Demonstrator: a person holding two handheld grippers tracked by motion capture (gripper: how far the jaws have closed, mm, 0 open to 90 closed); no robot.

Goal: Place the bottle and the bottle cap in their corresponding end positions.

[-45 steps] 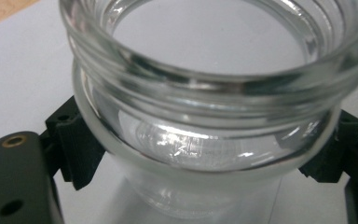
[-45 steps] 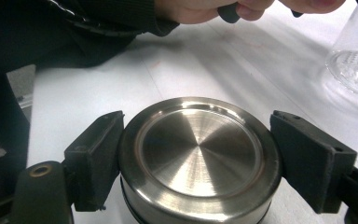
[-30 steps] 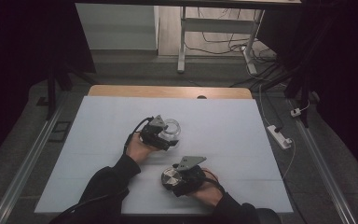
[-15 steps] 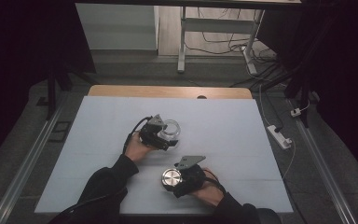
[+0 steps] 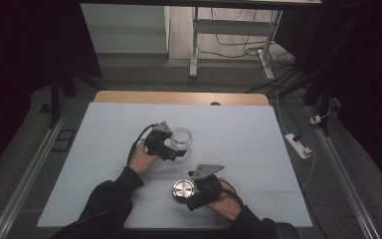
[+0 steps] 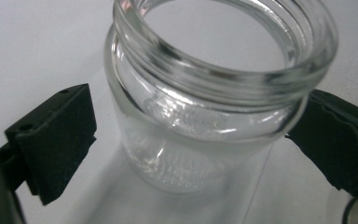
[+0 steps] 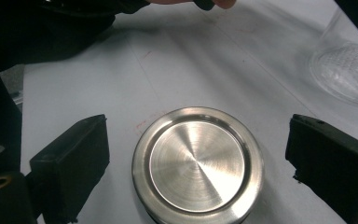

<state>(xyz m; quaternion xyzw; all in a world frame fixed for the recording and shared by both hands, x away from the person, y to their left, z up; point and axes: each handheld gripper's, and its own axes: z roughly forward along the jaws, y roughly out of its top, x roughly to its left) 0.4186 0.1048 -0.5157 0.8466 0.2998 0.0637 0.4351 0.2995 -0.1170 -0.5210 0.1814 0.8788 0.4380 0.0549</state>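
An empty clear glass jar (image 5: pixel 181 138) with a threaded neck stands upright and lidless on the white table (image 5: pixel 268 149). My left gripper (image 5: pixel 178 147) is open around it. In the left gripper view the jar (image 6: pixel 205 116) sits between the jaws, with a small gap at the left one and the right one at the glass. A round brushed-metal lid (image 5: pixel 182 189) lies flat nearer the front edge. My right gripper (image 5: pixel 193 193) is open just right of it. In the right gripper view the lid (image 7: pixel 198 163) lies between the wide-apart jaws, touching neither, and the jar base (image 7: pixel 349 70) shows at upper right.
A wooden strip (image 5: pixel 179 97) runs along the table's far edge. On the floor lie a white power strip (image 5: pixel 298 145) at the right and cables behind a metal stand (image 5: pixel 194 45). Rails (image 5: pixel 25 174) flank the table. The right half of the tabletop is bare.
The right gripper has drawn back a little toward the front edge, so the lid lies more exposed on the table. The left gripper and jar have stayed put.
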